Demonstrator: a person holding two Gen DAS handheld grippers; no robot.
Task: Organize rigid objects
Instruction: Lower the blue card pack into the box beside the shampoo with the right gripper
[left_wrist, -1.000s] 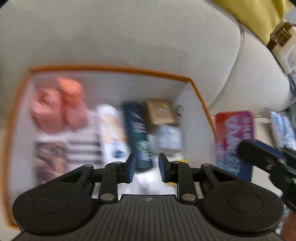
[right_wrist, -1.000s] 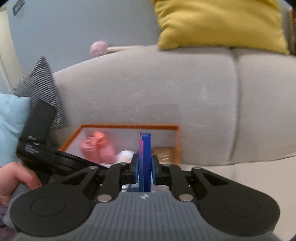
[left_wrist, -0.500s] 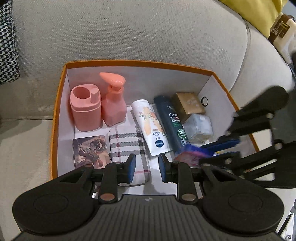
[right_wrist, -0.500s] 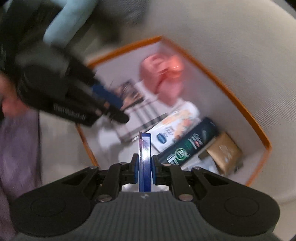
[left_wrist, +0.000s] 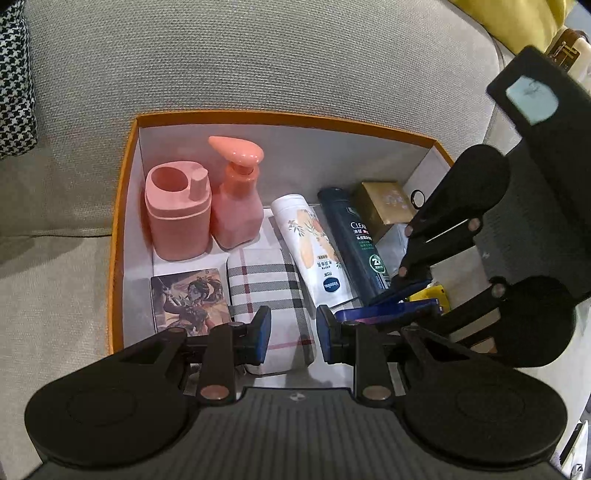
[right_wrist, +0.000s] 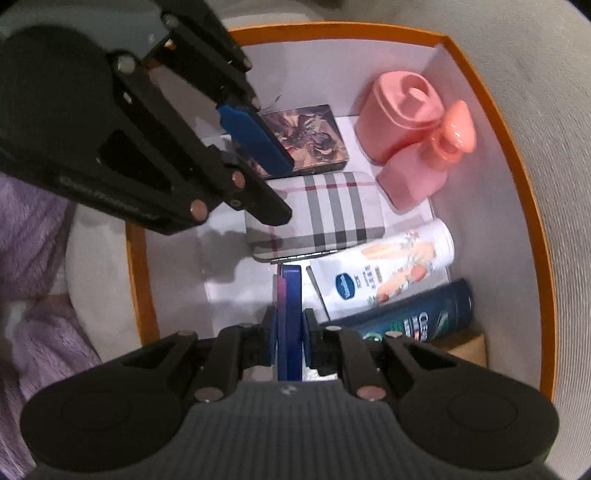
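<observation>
I see an orange-rimmed box (left_wrist: 125, 206), a pink dispenser bottle (left_wrist: 236, 199), a grey-and-white plaid case (left_wrist: 269, 291) and a dark green shampoo bottle (left_wrist: 354, 240).

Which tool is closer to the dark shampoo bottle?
The right tool, holding a blue box, sits right beside the shampoo bottle. The left tool hangs empty over the plaid case.

Soft even light, fisheye-bent edges, slight blur

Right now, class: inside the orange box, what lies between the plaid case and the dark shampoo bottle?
The white lotion tube lies between the plaid case and the dark shampoo bottle, flat on the box floor. Both wrist views show it.
</observation>
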